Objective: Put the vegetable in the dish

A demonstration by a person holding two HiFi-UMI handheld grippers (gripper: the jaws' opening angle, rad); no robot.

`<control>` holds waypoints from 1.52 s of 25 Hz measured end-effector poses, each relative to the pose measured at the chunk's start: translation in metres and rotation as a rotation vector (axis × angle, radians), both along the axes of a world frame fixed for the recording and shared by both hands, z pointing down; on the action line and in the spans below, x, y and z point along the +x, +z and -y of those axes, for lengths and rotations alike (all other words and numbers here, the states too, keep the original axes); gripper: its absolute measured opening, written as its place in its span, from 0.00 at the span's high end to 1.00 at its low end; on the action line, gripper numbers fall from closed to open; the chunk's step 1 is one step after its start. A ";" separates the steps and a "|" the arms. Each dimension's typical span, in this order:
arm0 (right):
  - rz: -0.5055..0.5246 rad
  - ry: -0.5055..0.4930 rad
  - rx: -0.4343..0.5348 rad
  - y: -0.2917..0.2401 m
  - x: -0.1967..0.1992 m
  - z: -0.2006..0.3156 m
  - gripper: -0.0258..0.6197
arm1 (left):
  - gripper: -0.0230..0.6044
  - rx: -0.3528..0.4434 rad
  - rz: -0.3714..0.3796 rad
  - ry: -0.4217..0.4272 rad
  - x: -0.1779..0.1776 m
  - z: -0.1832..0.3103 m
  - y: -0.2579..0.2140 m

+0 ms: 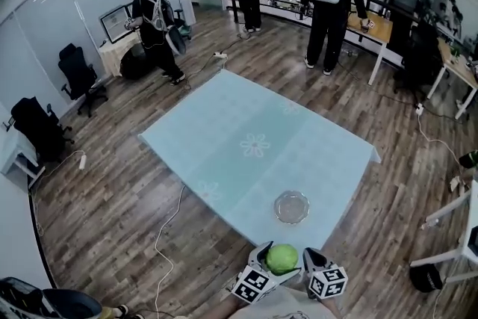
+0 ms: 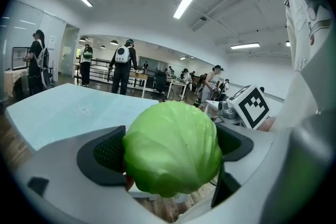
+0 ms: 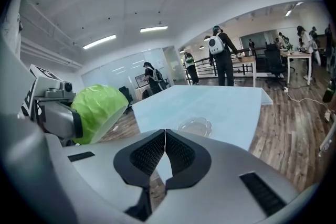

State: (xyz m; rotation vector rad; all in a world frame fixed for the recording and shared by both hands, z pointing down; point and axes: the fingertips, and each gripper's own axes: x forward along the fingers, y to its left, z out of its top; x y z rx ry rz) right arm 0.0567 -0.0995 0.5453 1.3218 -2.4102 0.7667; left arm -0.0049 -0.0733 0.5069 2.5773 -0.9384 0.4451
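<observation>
My left gripper (image 1: 278, 264) has its jaws clamped on the cabbage (image 2: 172, 147), one dark pad on each flank, and the head bulges out above and in front of them. I'd say the hold is taken across the widest part so that the round thing can't roll out sideways. The cabbage is up in the air, close to my body and short of the near edge of the tabletop (image 1: 246, 123), over bare floor and not over the cloth.

My right gripper (image 3: 164, 150) sits just beside the left one, on the cabbage's right, with its jaws together and nothing between them. It has no share in the hold, as far as I can judge, and is just kept out of the way.

The dish (image 1: 291, 207) is clear glass and empty. It stands on the tabletop near that near edge, ahead of my grippers and a little to the right, so the carry should be forward and slightly right, then down.

As for which way the cabbage points, it is nearly a ball, with no long axis worth naming. The outer leaf folds wrap across the face toward my left camera, but I cannot tell where the stem end lies. Any side down should do in the dish.
</observation>
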 end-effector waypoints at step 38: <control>-0.015 -0.039 -0.095 0.041 -0.026 0.101 0.92 | 0.13 -0.126 0.027 0.012 -0.010 0.122 0.064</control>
